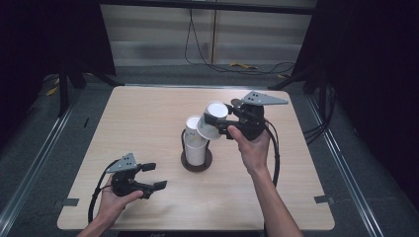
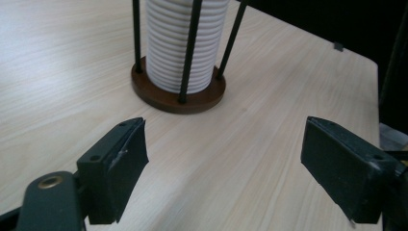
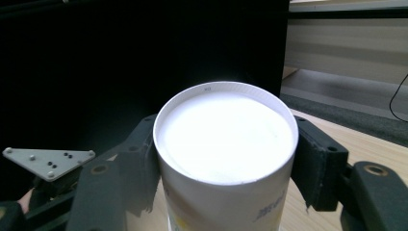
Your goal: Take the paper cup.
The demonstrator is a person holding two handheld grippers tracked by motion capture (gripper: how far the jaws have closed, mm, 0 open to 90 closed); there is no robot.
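A tall stack of white paper cups [image 1: 195, 144] stands in a black-rod holder on a round brown base [image 1: 196, 166] at the table's middle. My right gripper [image 1: 221, 121] is shut on a single white paper cup [image 1: 211, 121], held tilted just above and right of the stack's top. In the right gripper view that cup [image 3: 223, 139] sits bottom-up between the two black jaws. My left gripper [image 1: 155, 176] rests open near the front left, jaws wide apart and empty. In the left gripper view the ribbed stack [image 2: 185, 43] and its base [image 2: 178, 98] stand ahead of the open gripper [image 2: 226, 159].
The light wooden table [image 1: 143, 113] has bare surface all around the holder. Cables [image 1: 232, 66] lie on the floor behind its far edge. Dark curtains and metal rails flank both sides. The left gripper's grey plate [image 3: 48, 161] appears low at the left of the right gripper view.
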